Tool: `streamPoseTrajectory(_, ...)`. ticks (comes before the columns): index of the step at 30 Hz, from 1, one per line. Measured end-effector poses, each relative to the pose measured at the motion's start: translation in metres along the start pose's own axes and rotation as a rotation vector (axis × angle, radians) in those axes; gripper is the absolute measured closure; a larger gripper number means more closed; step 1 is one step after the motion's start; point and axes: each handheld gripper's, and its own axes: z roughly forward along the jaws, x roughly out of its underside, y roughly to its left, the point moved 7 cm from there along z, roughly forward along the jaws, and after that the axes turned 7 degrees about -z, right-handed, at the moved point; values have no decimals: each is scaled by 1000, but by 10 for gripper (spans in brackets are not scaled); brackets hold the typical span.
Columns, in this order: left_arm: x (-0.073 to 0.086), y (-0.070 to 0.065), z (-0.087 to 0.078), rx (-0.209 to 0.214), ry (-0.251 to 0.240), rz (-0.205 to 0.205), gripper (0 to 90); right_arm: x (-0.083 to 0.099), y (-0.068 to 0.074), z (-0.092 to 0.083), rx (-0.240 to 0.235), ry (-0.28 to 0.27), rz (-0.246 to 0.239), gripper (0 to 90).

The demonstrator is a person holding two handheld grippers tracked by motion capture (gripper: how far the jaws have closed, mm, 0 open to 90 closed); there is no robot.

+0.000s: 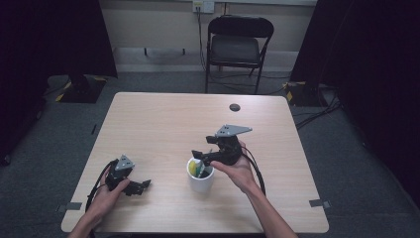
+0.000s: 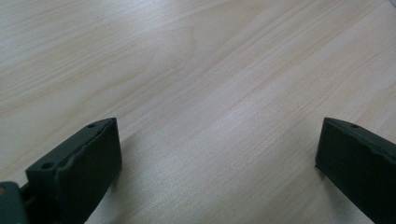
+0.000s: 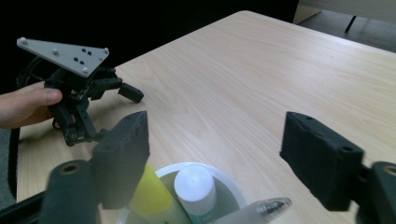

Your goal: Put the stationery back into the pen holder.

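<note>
A white mug (image 1: 201,181) stands on the wooden table (image 1: 163,124), near the front and a little right of centre. It holds a yellow marker (image 3: 152,196), a white-capped tube (image 3: 195,186) and a clear pen (image 3: 261,207). My right gripper (image 1: 200,157) hovers just over the mug's rim (image 3: 233,189). Its jaws are wide apart with nothing between them, and none of the mug's contents touches them (image 3: 217,135). My left gripper (image 1: 140,186) rests low on the table at the front left. It is open over bare wood (image 2: 217,140).
A dark round grommet (image 1: 235,107) sits in the table near its far edge. A black folding chair (image 1: 237,44) stands beyond the table. Grey tape marks (image 1: 321,203) lie near the front corners. Bare wood spreads across the far half.
</note>
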Motion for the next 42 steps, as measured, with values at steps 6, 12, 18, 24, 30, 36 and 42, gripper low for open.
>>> streamPoseTrajectory(6,0,0,0,0,1,1,0,0,-9,-10,27,-16,19,174)
streamPoseTrajectory(12,0,0,0,0,1,0,0,1,-18,-23,66,-36,30,181)
streamPoseTrajectory(18,0,0,0,0,-1,0,0,4,-26,-42,105,-53,41,168)
streamPoseTrajectory(24,0,0,0,-1,-2,-1,0,11,-33,-57,127,-45,49,152)
streamPoseTrajectory(30,0,0,0,-1,-2,-2,0,24,-40,-73,159,-29,66,151)
streamPoseTrajectory(36,0,0,0,-3,-1,-3,0,40,-48,-82,189,-4,88,154)
streamPoseTrajectory(42,0,0,0,-7,-4,-11,0,67,-61,-99,249,39,127,154)
